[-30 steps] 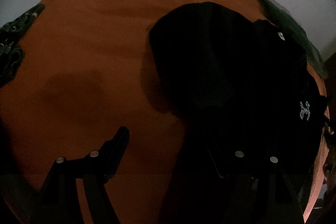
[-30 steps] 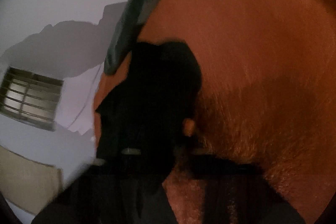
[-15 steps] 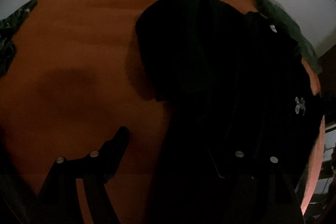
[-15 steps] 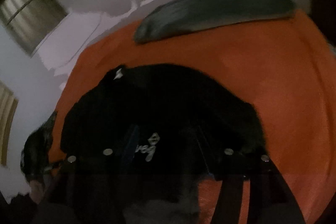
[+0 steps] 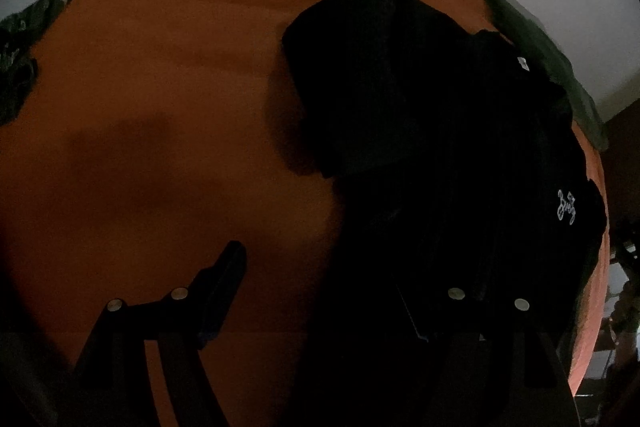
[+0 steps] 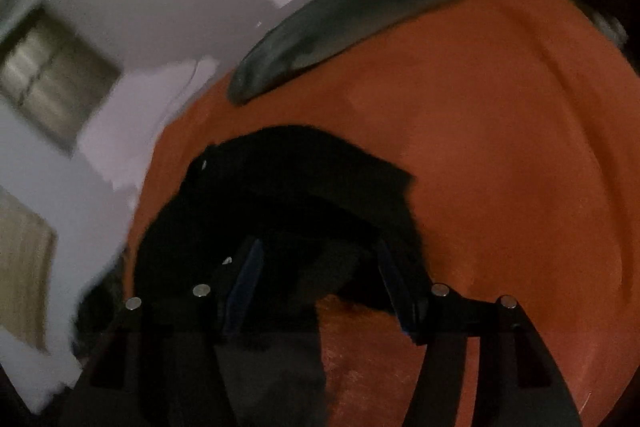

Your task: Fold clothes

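A: Nearest you, the left tool (image 5: 336,291) stands spread wide. One finger is clear over the blanket (image 5: 168,99); the other is lost against the black garment (image 5: 420,131), so you cannot count on it having any cloth.

B: And the right tool (image 6: 320,279)?

A: Also spread, fingers either side of the garment's near edge, nothing pinched that I can see. The view is blurred and dark, so treat that as a best reading.

B: Where does the garment lie?

A: Bunched in layers on the orange blanket, toward its side edge, with the white logo (image 5: 567,207) at the rim nearest the drop.

B: What can go wrong?

A: If you clench now, you may catch several layers at once, or blanket pile with the cloth, and any fold drags crooked. Black on black hides the hems, so you may grab a crease instead. Pull toward the edge and the garment could slide off.

B: Farther out?

A: The grey pillow (image 6: 360,23) and the dark cloth (image 5: 24,43) at the far corners could snag a wide sweep.
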Available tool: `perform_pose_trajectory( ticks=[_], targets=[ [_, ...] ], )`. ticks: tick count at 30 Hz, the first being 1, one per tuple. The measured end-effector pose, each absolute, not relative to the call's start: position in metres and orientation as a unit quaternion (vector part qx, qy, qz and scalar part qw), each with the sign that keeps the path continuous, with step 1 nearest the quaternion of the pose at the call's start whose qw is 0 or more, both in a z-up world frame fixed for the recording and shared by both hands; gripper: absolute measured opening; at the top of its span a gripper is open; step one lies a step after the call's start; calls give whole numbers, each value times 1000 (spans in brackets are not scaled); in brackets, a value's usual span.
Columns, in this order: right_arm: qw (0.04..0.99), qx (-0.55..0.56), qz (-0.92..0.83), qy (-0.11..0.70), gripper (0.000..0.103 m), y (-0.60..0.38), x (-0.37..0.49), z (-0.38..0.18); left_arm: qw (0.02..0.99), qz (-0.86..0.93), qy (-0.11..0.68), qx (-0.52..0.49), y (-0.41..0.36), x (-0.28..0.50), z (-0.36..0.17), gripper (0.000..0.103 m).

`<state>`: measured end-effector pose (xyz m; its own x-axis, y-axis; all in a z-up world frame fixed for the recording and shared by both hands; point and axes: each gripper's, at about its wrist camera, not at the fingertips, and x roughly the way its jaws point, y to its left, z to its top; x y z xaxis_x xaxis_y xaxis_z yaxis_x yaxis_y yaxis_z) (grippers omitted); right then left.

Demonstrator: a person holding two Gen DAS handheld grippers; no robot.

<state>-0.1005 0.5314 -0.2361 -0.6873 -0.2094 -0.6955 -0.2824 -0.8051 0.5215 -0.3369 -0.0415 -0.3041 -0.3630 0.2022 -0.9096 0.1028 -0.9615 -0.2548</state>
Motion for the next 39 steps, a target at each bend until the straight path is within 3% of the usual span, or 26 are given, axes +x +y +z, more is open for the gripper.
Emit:
perform_pose_trajectory(
  ticks=[2, 4, 8, 13, 18, 21, 23, 24, 25, 27, 30, 32, 33, 34, 39],
  targets=[
    [21, -435, 858, 272, 50, 520, -124, -243, 32, 813, -140, -565, -42, -336, -306, 75],
    [30, -473, 849, 234, 7, 511, -143, -250, 35, 813, -139, -564, -41, -332, -303, 75],
    [70, -445, 858, 247, 7, 511, -116, -236, 43, 812, -141, -565, -37, -323, -302, 75],
    [100, -380, 875, 283, 8, 491, -19, -214, 55, 807, -145, -569, -31, -313, -301, 75],
    [120, -449, 848, 253, 12, 456, 16, -261, 68, 803, -150, -573, -25, -303, -300, 75],
    [130, -453, 824, 314, 14, 477, 25, -273, 74, 801, -152, -575, -22, -298, -298, 75],
    [134, -438, 813, 358, 28, 497, 29, -274, 77, 800, -154, -575, -23, -297, -294, 75],
    [134, -419, 816, 375, 44, 513, 25, -270, 78, 800, -155, -574, -24, -297, -292, 75],
    [135, -401, 819, 389, 52, 529, 19, -267, 80, 800, -157, -574, -24, -296, -290, 75],
    [134, -376, 821, 408, 57, 557, 4, -263, 78, 800, -157, -574, -27, -296, -288, 75],
    [134, -395, 803, 426, 57, 591, -37, -279, 72, 797, -162, -577, -29, -299, -291, 75],
    [145, -423, 790, 420, 47, 598, -56, -293, 68, 795, -165, -579, -30, -301, -294, 75],
    [156, -427, 791, 411, 24, 597, -60, -294, 66, 794, -167, -580, -30, -302, -295, 75],
    [167, -425, 794, 401, 9, 595, -61, -293, 64, 794, -169, -580, -25, -306, -298, 75],
    [201, -353, 849, 339, 9, 585, -50, -249, 51, 805, -154, -570, -25, -308, -294, 75]
  ],
)
